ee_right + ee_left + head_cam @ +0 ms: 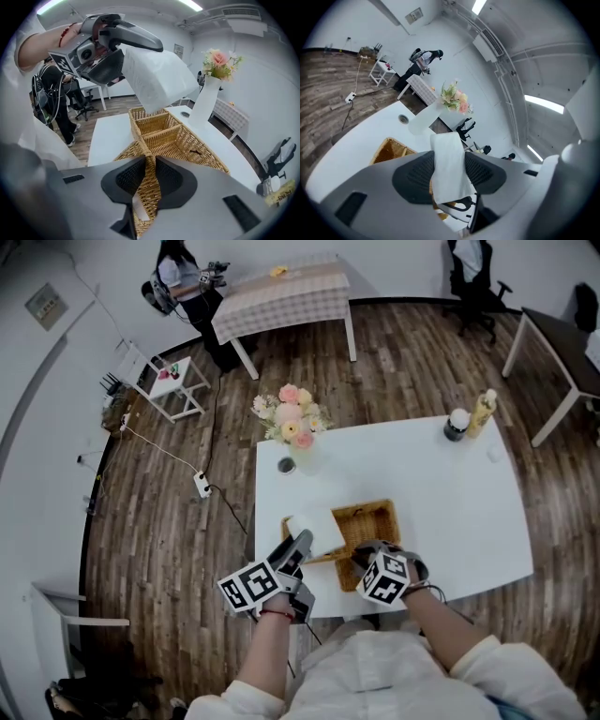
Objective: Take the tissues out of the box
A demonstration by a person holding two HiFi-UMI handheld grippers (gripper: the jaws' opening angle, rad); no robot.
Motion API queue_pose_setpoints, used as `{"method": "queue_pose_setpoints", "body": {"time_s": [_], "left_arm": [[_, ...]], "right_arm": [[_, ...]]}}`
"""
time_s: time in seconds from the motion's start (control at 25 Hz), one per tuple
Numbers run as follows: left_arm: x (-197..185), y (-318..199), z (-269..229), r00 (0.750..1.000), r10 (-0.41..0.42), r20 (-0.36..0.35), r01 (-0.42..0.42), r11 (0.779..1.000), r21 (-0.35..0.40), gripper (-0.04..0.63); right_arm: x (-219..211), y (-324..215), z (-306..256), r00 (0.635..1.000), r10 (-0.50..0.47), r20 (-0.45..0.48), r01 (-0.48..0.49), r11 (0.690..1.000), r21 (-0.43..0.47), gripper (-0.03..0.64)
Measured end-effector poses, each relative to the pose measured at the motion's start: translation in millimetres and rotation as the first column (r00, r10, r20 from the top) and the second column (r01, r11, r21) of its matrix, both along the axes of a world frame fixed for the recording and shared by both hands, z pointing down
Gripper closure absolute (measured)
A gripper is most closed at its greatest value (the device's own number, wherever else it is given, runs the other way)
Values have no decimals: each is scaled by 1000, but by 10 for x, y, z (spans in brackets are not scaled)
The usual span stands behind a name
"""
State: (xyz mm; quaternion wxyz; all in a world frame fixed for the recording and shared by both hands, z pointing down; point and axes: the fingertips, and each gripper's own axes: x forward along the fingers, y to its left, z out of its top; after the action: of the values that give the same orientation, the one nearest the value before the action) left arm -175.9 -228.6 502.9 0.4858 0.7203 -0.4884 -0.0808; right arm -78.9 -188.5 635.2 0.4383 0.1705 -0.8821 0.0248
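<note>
A wicker basket (373, 518) with inner dividers stands near the front edge of the white table (450, 512). My left gripper (302, 543) is shut on a white pack of tissues (319, 532) and holds it above the basket's left end. In the left gripper view the tissues (449, 164) stand pinched between both pads, with the basket (389, 149) below. The right gripper view shows the pack (157, 79) lifted clear over the basket (171, 133). My right gripper (149, 180) is shut on the basket's near wicker corner, at the basket's front right in the head view (362, 559).
A white vase of pink and cream flowers (292, 423) stands at the table's far left corner beside a small round cup (287, 465). A yellow bottle (482, 412) and a dark jar (457, 424) sit far right. A person (183, 282) stands by a checked table (286, 292).
</note>
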Motion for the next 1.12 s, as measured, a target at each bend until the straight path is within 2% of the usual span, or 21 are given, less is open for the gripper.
{"method": "queue_pose_setpoints", "body": {"time_s": [0.2, 0.32, 0.44, 0.48, 0.56, 0.6, 0.76, 0.88, 1.12], "left_arm": [[237, -25, -36, 989, -11, -145, 12, 1000, 10, 390], [293, -38, -11, 985, -23, -169, 24, 1000, 3, 390], [390, -64, -72, 980, -19, -199, 24, 999, 27, 390], [453, -83, -130, 970, -14, -243, 26, 999, 45, 390], [610, -123, -272, 934, 2, -358, 29, 996, 83, 390], [673, -135, -316, 920, 10, -391, 29, 995, 93, 390], [804, -165, -367, 904, 21, -427, 28, 994, 107, 390], [897, -215, -479, 881, 35, -473, 37, 989, 142, 390], [1202, -309, -611, 845, 86, -528, 7, 985, 171, 388]], "right_arm": [[57, -30, -62, 998, 45, 49, -45, 999, 0, 532], [149, -75, -211, 978, 130, 166, -124, 991, -46, 532], [243, -98, -505, 919, 214, 333, -187, 976, -109, 531], [274, -102, -632, 898, 220, 381, -192, 975, -110, 531], [340, -97, -891, 859, 220, 462, -196, 976, -100, 531], [376, -89, -1010, 842, 218, 494, -197, 976, -94, 531], [495, -42, -1407, 780, 180, 599, -184, 981, -55, 532], [585, -6, -1664, 737, 156, 658, -180, 983, -31, 532], [867, -65, -1970, 668, 196, 718, -254, 967, -28, 554]]}}
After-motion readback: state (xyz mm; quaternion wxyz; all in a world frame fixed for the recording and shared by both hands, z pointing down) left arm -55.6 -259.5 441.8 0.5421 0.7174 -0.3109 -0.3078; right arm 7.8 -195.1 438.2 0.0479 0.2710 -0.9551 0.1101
